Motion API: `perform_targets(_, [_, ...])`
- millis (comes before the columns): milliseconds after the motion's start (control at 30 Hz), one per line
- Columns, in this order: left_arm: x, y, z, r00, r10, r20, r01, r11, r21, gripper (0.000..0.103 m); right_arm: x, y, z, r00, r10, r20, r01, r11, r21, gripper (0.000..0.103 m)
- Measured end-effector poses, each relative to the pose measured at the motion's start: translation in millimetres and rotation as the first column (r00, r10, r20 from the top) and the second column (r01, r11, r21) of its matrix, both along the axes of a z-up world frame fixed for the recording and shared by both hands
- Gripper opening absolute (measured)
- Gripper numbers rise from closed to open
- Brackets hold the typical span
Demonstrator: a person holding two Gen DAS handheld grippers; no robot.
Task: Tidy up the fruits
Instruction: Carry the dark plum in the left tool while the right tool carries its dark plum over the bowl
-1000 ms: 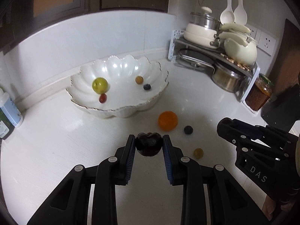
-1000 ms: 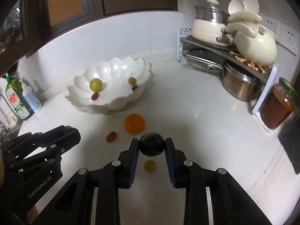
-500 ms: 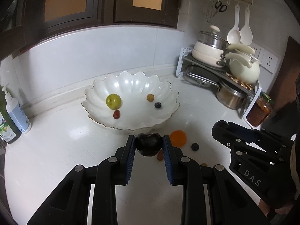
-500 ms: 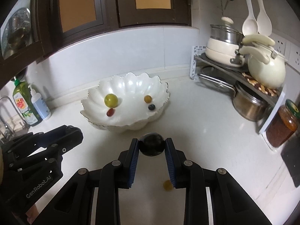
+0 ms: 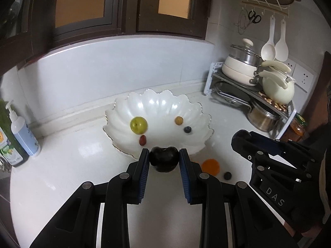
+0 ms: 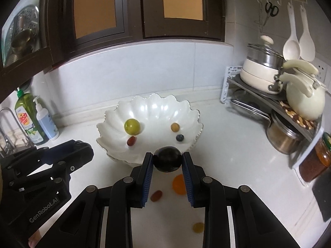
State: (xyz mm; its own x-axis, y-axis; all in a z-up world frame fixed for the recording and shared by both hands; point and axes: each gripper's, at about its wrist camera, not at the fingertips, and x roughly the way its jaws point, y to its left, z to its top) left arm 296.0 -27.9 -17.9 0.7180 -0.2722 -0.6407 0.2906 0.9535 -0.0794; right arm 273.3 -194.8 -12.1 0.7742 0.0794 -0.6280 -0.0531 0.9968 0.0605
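Note:
My left gripper (image 5: 164,158) is shut on a dark plum (image 5: 164,158), held in the air just before the near rim of the white scalloped bowl (image 5: 128,107). My right gripper (image 6: 167,159) is shut on a second dark round plum (image 6: 167,159), also in front of the bowl (image 6: 144,103). Inside the bowl lie a green fruit (image 5: 138,125), a small red fruit (image 5: 142,140), a small yellow fruit (image 5: 178,120) and a blueberry (image 5: 187,129). On the counter below rest an orange (image 6: 178,184), a red fruit (image 6: 156,195), a yellow fruit (image 6: 198,227) and a dark berry (image 5: 227,175).
A pot rack (image 6: 275,99) with pans, a cream kettle (image 6: 304,101) and a steel pot (image 6: 283,136) stands at the right, with a jar (image 6: 314,161) beside it. Soap bottles (image 6: 44,122) stand at the left by the wall. Dark cabinets hang above the counter.
Both grippers have risen and come closer to the bowl, each keeping its plum. The loose fruits on the counter now appear lower and further behind the fingers.

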Motion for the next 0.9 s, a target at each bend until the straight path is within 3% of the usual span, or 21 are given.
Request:
perform_targets(300, [24.6, 7.3, 5.9, 1.0, 0.021, 0.011, -0.021, 1.0, 0.014, 0.029, 25.0, 13.0, 2.1, 1.0, 0.019, -0.003, -0.019, 1.0, -0.015, 0.03])
perform_targets(900, [85.6, 8.3, -6.1, 0.999, 0.033, -0.042, -0.03, 0.998, 0.062, 0.029, 84.4, 24.5, -2.4, 0.999, 0.027, -0.043, -0.03, 0.998, -0.061, 0.03])
